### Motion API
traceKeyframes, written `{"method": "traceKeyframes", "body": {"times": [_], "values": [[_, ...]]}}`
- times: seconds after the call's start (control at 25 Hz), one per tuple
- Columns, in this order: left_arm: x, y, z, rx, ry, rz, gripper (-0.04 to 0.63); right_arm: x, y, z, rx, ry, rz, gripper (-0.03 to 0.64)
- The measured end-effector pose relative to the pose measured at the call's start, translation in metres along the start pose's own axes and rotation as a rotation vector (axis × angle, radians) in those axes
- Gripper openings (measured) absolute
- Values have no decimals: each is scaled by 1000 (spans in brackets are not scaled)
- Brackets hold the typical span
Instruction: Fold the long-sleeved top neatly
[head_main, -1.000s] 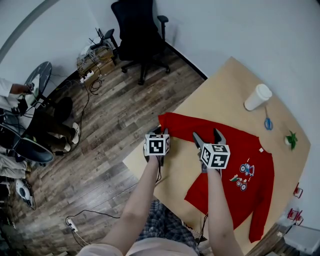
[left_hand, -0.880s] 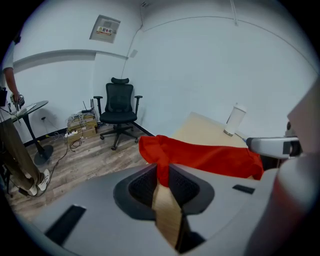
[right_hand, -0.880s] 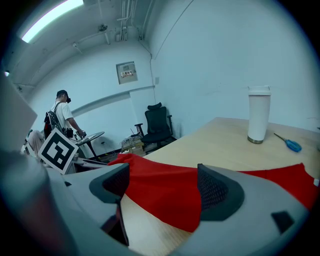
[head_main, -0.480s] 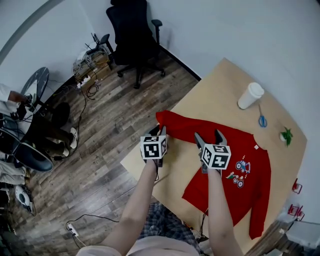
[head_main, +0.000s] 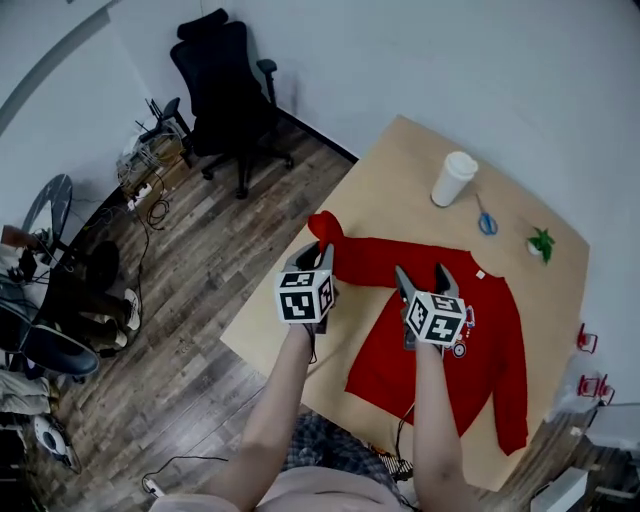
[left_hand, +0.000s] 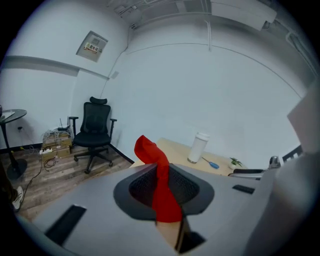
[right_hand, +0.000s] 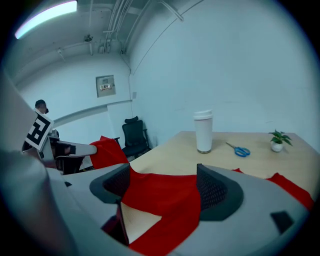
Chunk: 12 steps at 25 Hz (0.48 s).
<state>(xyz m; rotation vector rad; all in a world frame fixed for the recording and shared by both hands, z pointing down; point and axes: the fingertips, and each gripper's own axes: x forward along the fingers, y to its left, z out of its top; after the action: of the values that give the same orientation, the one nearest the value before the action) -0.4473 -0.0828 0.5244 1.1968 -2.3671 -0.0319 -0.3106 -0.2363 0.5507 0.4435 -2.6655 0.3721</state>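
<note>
Since a second ago the left claw (head_main: 315, 258) has come up off the table (head_main: 400, 170), and it carries the end of one sleeve (head_main: 362, 262) with it. That sleeve no longer lies flat toward the table's edge; its cuff (head_main: 325, 228) now stands up in a red fold above the claw. The left claw is pressed together on the cloth, which runs pinched between its pads in the left gripper view. The right claw (head_main: 421, 275) has shifted over the top's chest and stands spread wide, with red cloth showing below and between its jaws but nothing gripped.

The long-sleeved top (head_main: 490, 340) lies print side up across the near half of the table. Its body is spread out and the other sleeve (head_main: 512, 400) trails toward the near corner. A white cup (head_main: 454, 178), scissors (head_main: 486, 222) and a small plant (head_main: 541, 243) sit well apart at the far side.

By my reading the folding has only begun. The first sleeve is raised, apparently to go across the body. The second sleeve and the body folds are left.
</note>
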Motion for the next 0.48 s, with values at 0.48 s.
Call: {"method": "traceKeyframes", "body": {"times": [0.48], "values": [[30,-168,16,158,-21,-282,64,-105,-115,-5,118,-71,-258,399]]}}
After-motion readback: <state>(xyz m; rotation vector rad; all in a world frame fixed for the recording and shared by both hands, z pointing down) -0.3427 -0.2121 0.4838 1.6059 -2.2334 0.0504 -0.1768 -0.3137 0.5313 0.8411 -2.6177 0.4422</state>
